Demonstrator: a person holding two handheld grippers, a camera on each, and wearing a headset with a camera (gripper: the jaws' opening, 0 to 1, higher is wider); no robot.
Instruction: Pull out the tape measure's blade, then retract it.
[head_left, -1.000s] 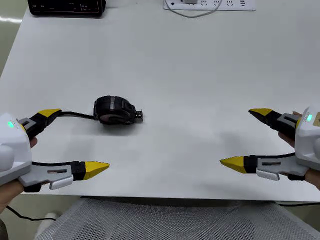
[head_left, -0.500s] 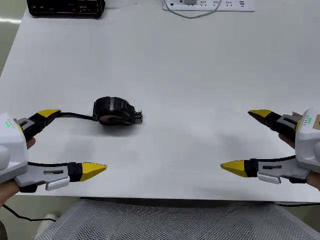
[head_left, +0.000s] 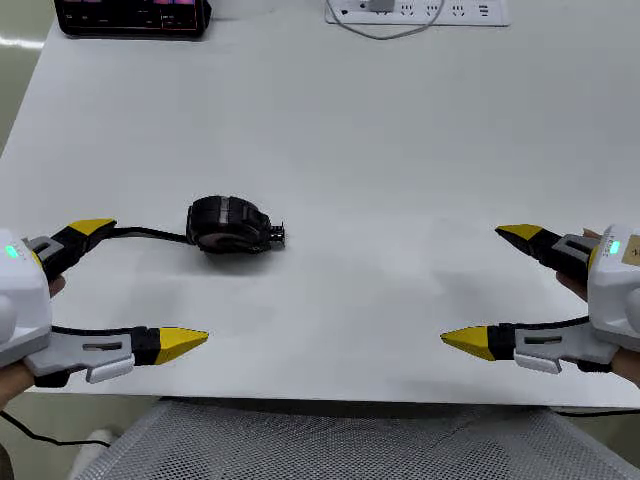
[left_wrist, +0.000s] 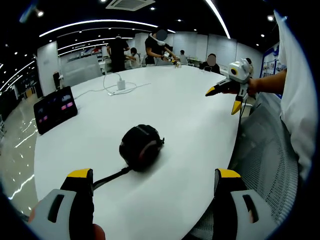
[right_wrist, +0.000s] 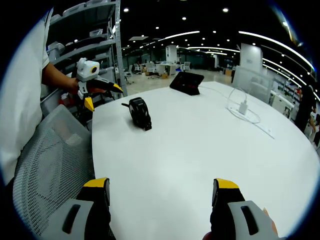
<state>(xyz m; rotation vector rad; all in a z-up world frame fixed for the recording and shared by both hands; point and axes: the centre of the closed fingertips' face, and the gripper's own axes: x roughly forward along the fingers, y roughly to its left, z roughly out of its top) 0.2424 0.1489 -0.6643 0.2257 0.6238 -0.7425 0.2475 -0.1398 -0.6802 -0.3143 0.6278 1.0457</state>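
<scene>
Tape measure (head_left: 230, 223) just beyond left claw (head_left: 150, 281), untouched

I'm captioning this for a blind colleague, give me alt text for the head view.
A black tape measure lies on a white table, its strap trailing toward the open left claw. The right claw, also open and empty, hovers farther off near the table's front edge.
</scene>
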